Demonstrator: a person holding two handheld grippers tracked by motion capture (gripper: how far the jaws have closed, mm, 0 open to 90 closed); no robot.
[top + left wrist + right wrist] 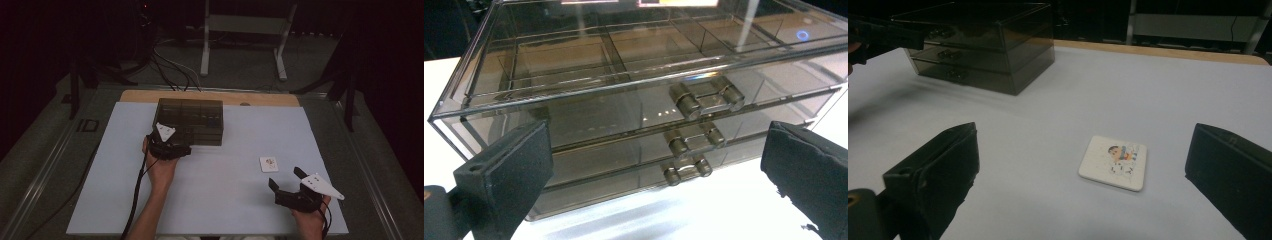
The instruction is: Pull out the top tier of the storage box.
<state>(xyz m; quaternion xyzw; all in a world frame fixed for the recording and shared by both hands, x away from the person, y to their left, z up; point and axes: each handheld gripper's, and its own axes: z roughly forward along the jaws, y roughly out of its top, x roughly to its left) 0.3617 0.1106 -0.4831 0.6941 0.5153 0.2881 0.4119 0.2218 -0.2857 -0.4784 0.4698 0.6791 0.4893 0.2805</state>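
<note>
Here, drawer box mid-table, tile apart

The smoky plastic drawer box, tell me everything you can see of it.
The smoky, see-through dark plastic drawer box stands upright at the far middle of the white table mat. It has a divided top tray under a clear lid and three shut drawers, each with a small two-knob handle at its front. The left gripper hovers open right before its front; whether it touches is unclear. The drawers look empty.
</note>
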